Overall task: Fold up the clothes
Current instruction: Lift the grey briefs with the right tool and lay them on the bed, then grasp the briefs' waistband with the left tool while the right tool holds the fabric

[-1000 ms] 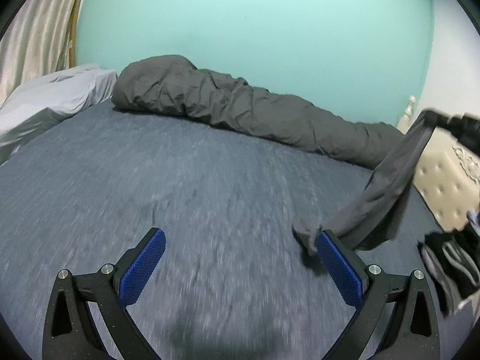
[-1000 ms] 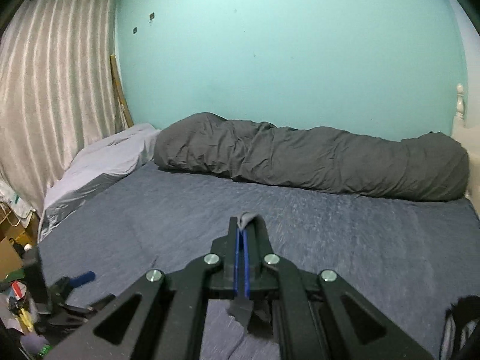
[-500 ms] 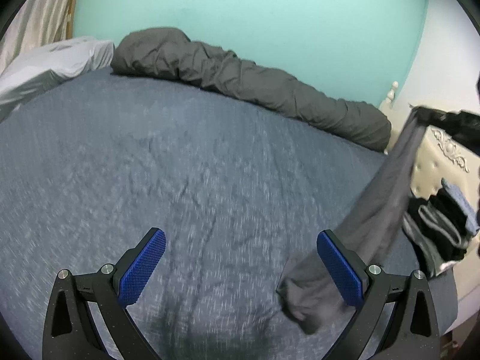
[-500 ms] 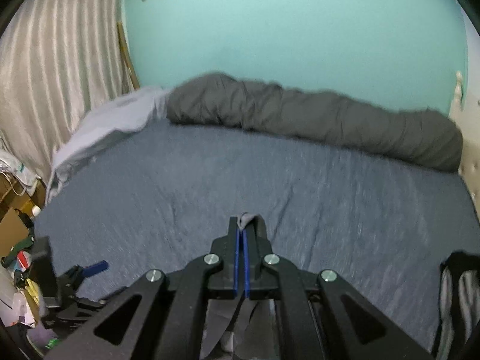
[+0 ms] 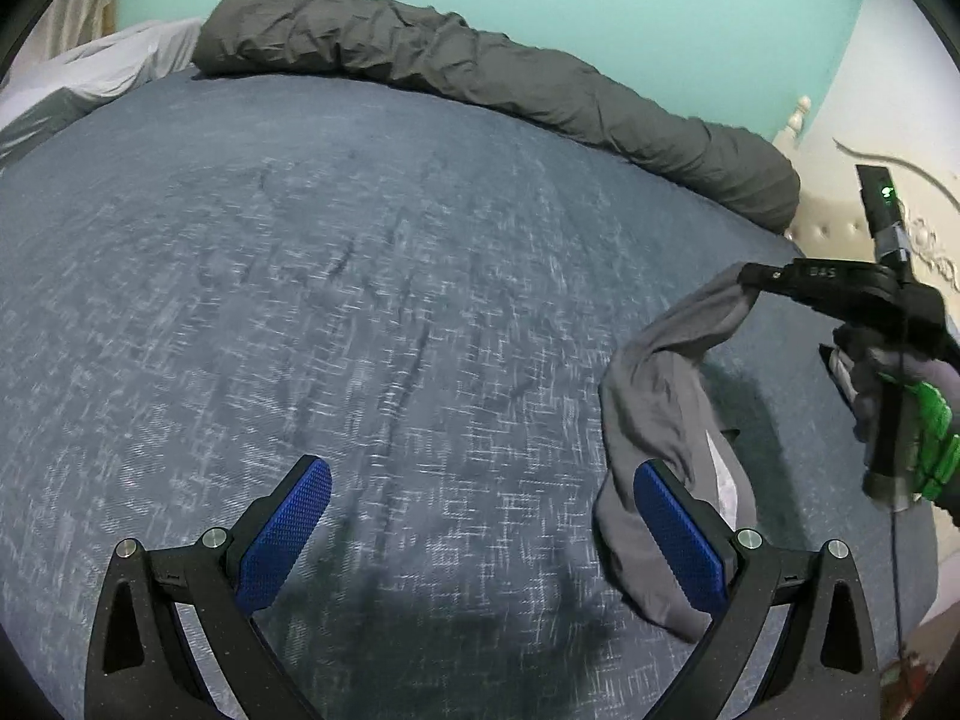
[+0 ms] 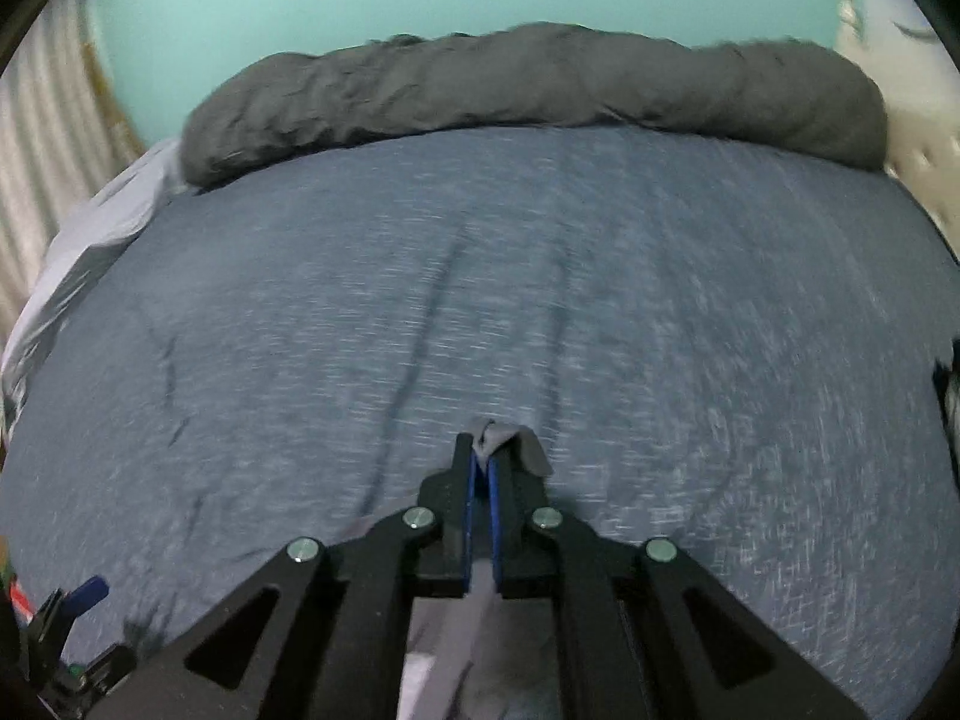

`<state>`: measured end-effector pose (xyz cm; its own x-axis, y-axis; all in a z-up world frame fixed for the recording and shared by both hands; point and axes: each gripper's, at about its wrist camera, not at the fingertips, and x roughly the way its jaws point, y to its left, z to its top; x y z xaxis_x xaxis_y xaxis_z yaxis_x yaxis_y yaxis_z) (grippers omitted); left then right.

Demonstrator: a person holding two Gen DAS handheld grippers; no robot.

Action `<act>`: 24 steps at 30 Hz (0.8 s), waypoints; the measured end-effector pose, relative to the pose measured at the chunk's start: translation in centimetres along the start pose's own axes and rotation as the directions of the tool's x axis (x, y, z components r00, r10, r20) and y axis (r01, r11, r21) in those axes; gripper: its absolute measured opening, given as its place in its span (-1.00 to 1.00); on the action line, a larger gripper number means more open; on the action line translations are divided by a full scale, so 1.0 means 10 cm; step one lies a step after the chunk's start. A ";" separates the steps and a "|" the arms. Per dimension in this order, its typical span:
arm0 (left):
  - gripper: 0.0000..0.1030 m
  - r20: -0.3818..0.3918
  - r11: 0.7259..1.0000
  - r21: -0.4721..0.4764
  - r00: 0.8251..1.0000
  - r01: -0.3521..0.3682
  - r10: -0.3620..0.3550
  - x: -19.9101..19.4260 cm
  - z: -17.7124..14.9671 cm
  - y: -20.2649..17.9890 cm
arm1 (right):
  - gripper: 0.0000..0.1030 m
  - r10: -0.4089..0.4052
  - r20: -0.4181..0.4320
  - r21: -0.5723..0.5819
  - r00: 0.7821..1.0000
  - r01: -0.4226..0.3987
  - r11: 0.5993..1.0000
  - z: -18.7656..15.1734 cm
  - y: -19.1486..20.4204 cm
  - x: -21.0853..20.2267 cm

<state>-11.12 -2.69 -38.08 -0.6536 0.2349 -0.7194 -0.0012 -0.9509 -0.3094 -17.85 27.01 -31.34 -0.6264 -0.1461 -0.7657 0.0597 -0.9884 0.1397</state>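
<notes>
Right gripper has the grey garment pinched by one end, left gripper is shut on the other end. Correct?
Not quite. In the left wrist view the left gripper is open, with nothing between its pads; the grey garment lies beside one finger. The right gripper does have one end.

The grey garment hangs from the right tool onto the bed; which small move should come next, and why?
Probably release it fully. The grey garment already lies mostly on the blue bed cover, and the right tool, whose jaws have just been opening slightly, still has a corner between them. The left tool stands open and empty beside it, ready to spread the cloth.
</notes>
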 end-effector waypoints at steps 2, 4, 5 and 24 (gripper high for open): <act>0.99 -0.015 1.000 0.004 1.000 0.017 -0.017 0.04 -0.03 -0.06 | -0.62 -0.018 0.020 0.029 1.000 0.017 0.999 -0.07 -0.14 0.00; 0.99 -0.011 0.999 0.025 1.000 0.022 -0.022 0.05 -0.06 -0.15 | -0.13 -0.024 0.039 0.050 0.999 0.022 0.998 -0.17 -0.25 -0.05; 0.99 -0.007 0.999 0.038 1.000 0.022 -0.022 0.04 -0.07 -0.18 | -0.11 -0.037 0.045 0.055 0.998 0.034 0.998 -0.23 -0.29 -0.08; 0.99 -0.033 0.994 0.102 0.999 0.045 -0.042 -0.09 -0.18 -0.31 | -0.11 0.155 -0.080 0.133 0.985 -0.144 0.981 -1.45 0.14 -0.41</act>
<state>-9.11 0.39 -37.58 -0.6279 0.2812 -0.7257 -0.1081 -0.9549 -0.2765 -3.92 25.66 -37.09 -0.5453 -0.3005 -0.7825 0.0453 -0.9427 0.3304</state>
